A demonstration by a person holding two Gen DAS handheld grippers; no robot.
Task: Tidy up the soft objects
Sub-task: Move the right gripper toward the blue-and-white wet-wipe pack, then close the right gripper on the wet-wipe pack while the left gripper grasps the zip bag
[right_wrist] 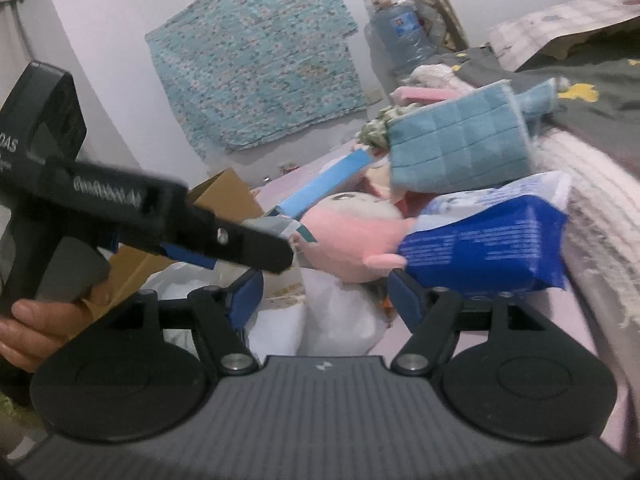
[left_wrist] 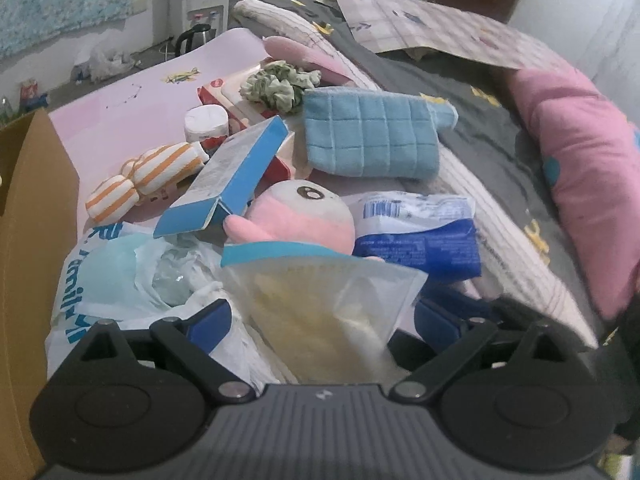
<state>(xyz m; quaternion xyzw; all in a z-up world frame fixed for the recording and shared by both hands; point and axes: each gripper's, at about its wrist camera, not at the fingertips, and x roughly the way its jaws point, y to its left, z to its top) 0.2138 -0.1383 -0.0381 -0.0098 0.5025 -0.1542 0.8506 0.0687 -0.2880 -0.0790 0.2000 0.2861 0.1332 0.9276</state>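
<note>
Left wrist view: pile's a mess, blue box (left_wrist: 236, 176) leaning over the pink plush (left_wrist: 304, 216), blue cloth (left_wrist: 368, 136) behind. Left gripper (left_wrist: 320, 320) gapes wide around a clear pouch (left_wrist: 324, 312), pads not touching it. Right wrist view: right gripper (right_wrist: 324, 296) open, plush (right_wrist: 352, 240) just ahead, left tool crossing in front.

Home bedroom: bed (left_wrist: 500, 148), pillow (left_wrist: 576, 168), plush toy (left_wrist: 304, 216)
</note>
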